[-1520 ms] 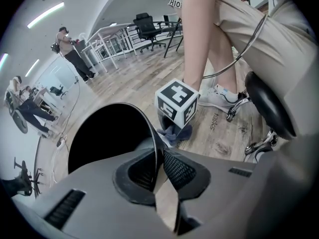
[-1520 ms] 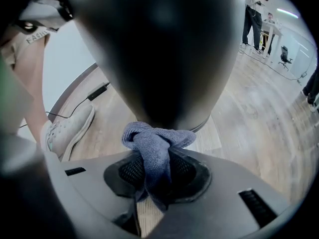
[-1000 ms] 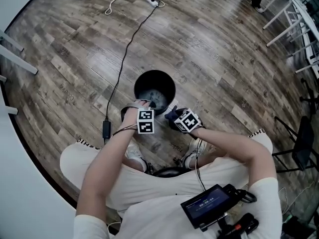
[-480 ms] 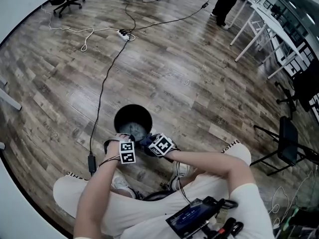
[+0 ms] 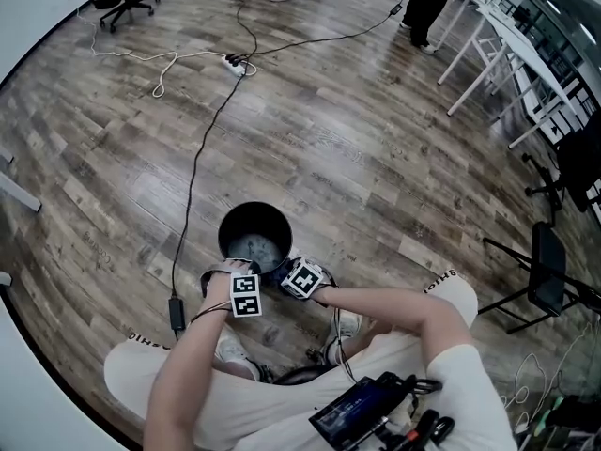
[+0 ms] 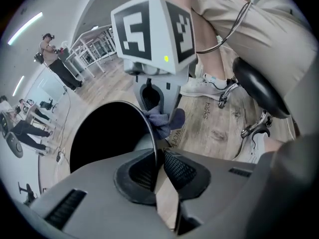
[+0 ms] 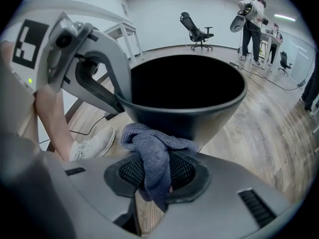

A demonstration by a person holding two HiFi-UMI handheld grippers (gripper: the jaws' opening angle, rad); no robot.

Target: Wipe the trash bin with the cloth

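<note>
The black trash bin [image 5: 237, 222] stands on the wood floor [image 5: 376, 148], just ahead of the person's feet. The left claw [image 6: 157, 164] has just been closing and now pinches the bin's thin rim at about 7 o'clock, steadying it. The right claw [image 7: 155, 169] is clamped on the grey-blue cloth [image 7: 152, 151]. The cloth's bunched end sits at the outer wall near 5 o'clock, just under the rim; I cannot tell whether it presses yet. Wiping looks barely begun. To do it well, hold the left pinch firm so the light bin cannot tip. Flatten the cloth on the wall and sweep in overlapping strokes, turning the bin rather than overreaching.
</note>
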